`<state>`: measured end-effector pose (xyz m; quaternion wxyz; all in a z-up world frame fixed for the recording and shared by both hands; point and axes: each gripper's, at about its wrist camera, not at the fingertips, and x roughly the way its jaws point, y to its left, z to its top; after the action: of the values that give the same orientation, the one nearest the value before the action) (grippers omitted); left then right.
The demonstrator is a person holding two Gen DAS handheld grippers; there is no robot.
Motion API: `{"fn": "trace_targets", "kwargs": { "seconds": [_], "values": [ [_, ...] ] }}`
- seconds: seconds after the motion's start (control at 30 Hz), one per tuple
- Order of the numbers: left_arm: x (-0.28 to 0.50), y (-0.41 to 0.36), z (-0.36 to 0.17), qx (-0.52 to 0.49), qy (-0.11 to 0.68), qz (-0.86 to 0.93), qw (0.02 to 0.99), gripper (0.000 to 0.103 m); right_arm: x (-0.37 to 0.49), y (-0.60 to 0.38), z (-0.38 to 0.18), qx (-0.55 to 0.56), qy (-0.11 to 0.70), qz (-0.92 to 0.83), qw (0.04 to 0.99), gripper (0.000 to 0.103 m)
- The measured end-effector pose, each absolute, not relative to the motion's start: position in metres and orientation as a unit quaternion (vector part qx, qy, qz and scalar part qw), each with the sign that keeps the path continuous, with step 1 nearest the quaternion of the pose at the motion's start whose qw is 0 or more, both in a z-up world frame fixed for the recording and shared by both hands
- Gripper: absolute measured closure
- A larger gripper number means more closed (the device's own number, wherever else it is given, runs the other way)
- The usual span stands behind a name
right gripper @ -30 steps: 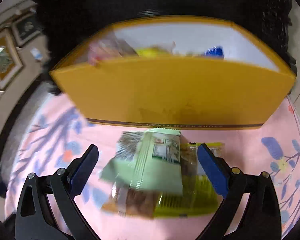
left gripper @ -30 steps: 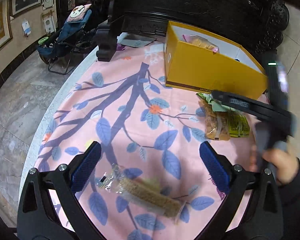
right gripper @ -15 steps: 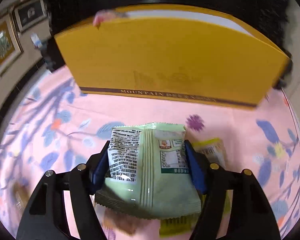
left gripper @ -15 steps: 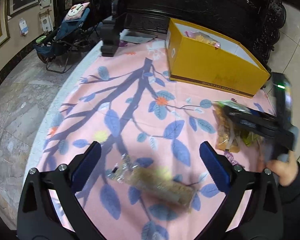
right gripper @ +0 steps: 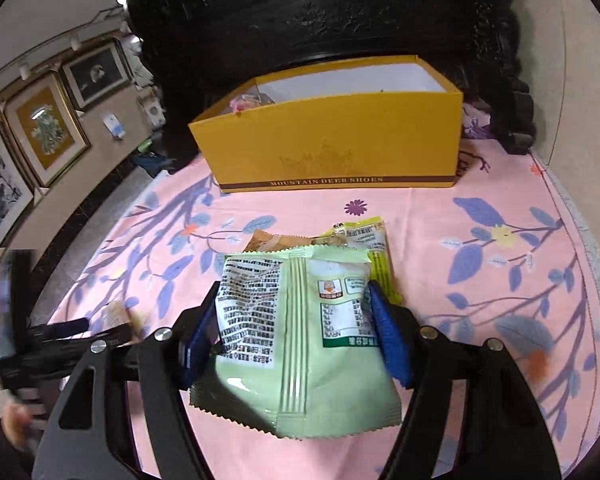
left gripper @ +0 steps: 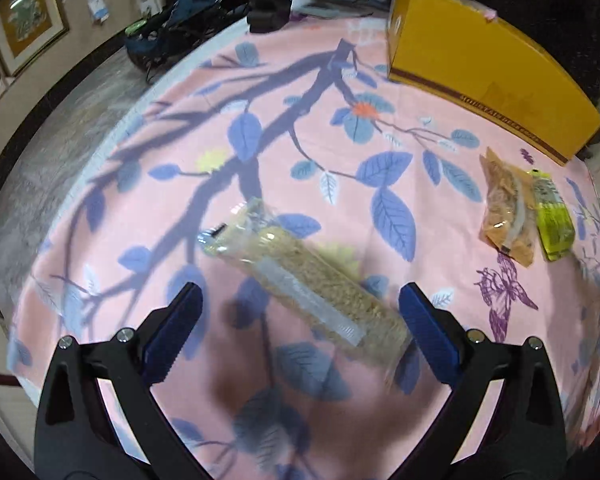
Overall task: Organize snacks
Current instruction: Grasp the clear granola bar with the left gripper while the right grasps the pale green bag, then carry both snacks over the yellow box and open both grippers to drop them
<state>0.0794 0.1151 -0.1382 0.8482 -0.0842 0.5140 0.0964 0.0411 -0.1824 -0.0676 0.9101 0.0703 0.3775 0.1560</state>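
My right gripper (right gripper: 296,328) is shut on a pale green snack packet (right gripper: 300,340), lifted above the pink cloth. Behind it on the cloth lie a brown snack bag (right gripper: 266,242) and a yellow-green packet (right gripper: 374,248). Further back stands the open yellow shoebox (right gripper: 332,148) with a few snacks inside. In the left wrist view my left gripper (left gripper: 300,320) is open above a clear packet of grain bar (left gripper: 312,280), which lies diagonally between the blue pads (left gripper: 176,320) without touching them. The brown bag (left gripper: 506,208) and yellow-green packet (left gripper: 552,216) lie to the right, the box (left gripper: 484,64) beyond.
The round table wears a pink cloth (left gripper: 260,120) with blue leaves; its edge curves down on the left. Dark carved furniture (right gripper: 332,20) rises behind the box. A folded stroller (left gripper: 188,4) stands on the floor far left. The left gripper's body (right gripper: 52,344) shows at the right view's lower left.
My right gripper closed on the green packet, lifted it and drew back from the box. My left gripper sank and tilted down over the grain bar packet, still open.
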Motion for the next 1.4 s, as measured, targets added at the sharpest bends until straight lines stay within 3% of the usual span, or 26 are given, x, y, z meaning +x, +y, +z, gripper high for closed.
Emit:
{"fn": "trace_targets", "kwargs": {
  "seconds": [0.13, 0.17, 0.2, 0.27, 0.3, 0.47, 0.97, 1.4],
  "values": [
    [0.09, 0.111, -0.146, -0.092, 0.5, 0.132, 0.851, 0.007, 0.026, -0.198, -0.069, 0.077, 0.377, 0.16, 0.909, 0.032],
    [0.09, 0.11, -0.145, -0.086, 0.493, 0.14, 0.854, 0.024, 0.023, -0.201, -0.071, 0.078, 0.378, 0.159, 0.909, 0.032],
    [0.09, 0.109, -0.142, -0.082, 0.485, 0.138, 0.859, 0.049, 0.019, -0.204, -0.075, 0.076, 0.38, 0.158, 0.908, 0.032],
    [0.092, 0.11, -0.139, -0.084, 0.487, 0.127, 0.86, 0.069, 0.016, -0.206, -0.083, 0.074, 0.388, 0.152, 0.906, 0.032],
    [0.093, 0.111, -0.138, -0.091, 0.49, 0.118, 0.859, 0.072, 0.014, -0.207, -0.09, 0.075, 0.395, 0.15, 0.903, 0.032],
    [0.08, 0.111, -0.135, -0.115, 0.492, 0.078, 0.86, 0.074, 0.009, -0.201, -0.098, 0.079, 0.405, 0.154, 0.898, 0.032],
    [0.05, 0.058, -0.069, -0.066, 0.437, -0.037, 0.896, 0.074, 0.002, -0.176, -0.077, 0.071, 0.38, 0.137, 0.912, 0.032],
    [0.153, 0.027, -0.024, -0.026, 0.423, -0.069, 0.903, 0.074, 0.1, -0.18, -0.03, 0.083, 0.378, 0.131, 0.913, 0.032]
  ]
}}
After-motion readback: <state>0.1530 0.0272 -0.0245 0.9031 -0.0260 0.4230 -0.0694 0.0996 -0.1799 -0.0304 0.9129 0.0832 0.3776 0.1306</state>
